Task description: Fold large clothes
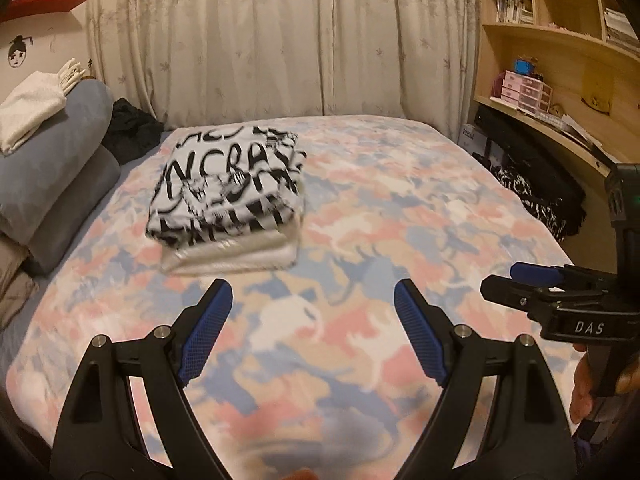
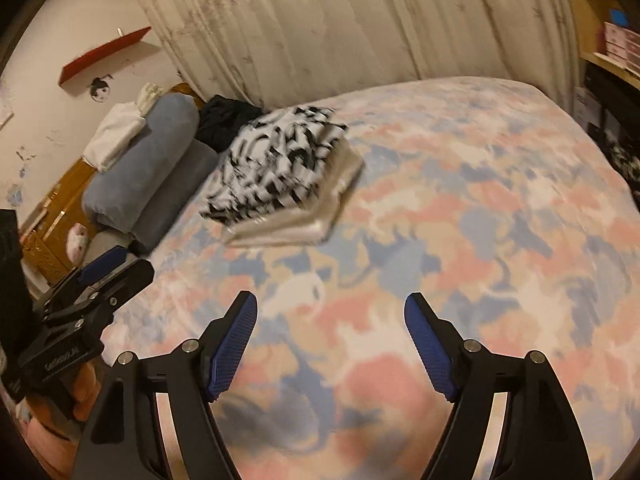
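Note:
A folded black-and-white printed garment (image 1: 228, 188) lies on top of a folded white garment (image 1: 236, 254) on the bed, at the far left of the blanket; the stack also shows in the right wrist view (image 2: 280, 172). My left gripper (image 1: 313, 294) is open and empty above the blanket, short of the stack. My right gripper (image 2: 331, 308) is open and empty over the blanket's middle. The right gripper also shows from the side in the left wrist view (image 1: 516, 280), and the left gripper in the right wrist view (image 2: 116, 264).
A pink, blue and beige patterned blanket (image 1: 400, 208) covers the bed. Grey rolled pillows (image 1: 60, 168) with a white towel (image 1: 28, 112) lie at the left, a black garment (image 1: 130, 130) behind them. Curtains (image 1: 280, 36) hang behind. A wooden shelf unit (image 1: 560, 72) stands at the right.

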Motion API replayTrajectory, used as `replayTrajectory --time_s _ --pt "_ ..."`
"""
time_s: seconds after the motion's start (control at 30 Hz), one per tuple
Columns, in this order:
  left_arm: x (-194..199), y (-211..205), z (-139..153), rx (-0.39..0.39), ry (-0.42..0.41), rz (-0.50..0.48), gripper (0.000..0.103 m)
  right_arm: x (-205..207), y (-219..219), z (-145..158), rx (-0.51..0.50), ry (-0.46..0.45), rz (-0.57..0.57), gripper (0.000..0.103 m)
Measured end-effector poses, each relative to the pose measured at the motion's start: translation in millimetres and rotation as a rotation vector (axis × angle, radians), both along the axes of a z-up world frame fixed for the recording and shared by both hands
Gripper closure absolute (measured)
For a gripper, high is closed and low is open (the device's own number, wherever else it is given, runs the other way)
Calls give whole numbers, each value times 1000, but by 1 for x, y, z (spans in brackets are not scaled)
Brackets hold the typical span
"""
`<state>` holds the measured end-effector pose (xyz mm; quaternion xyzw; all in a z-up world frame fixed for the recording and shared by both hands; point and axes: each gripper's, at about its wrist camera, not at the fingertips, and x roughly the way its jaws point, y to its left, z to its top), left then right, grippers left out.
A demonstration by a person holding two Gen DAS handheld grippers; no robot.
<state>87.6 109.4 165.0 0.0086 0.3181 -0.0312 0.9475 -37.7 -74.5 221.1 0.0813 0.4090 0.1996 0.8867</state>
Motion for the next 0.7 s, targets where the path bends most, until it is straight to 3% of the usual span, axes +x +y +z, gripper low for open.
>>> replayTrajectory --time_s 0.13,0.23,0.3,0.7 --pt "-25 -21 -23 -46 42 24 21 -41 -18 -22 -30 4 -38 25" --pt "-37 -25 -38 -108 88 59 21 -74 -32 -34 -43 6 -71 17" --pt "-42 -29 -47 -125 119 83 21 -95 -40 -41 -54 12 -105 16" --pt "-66 -44 -61 -69 192 131 21 -154 -56 -50 -73 49 -132 16"
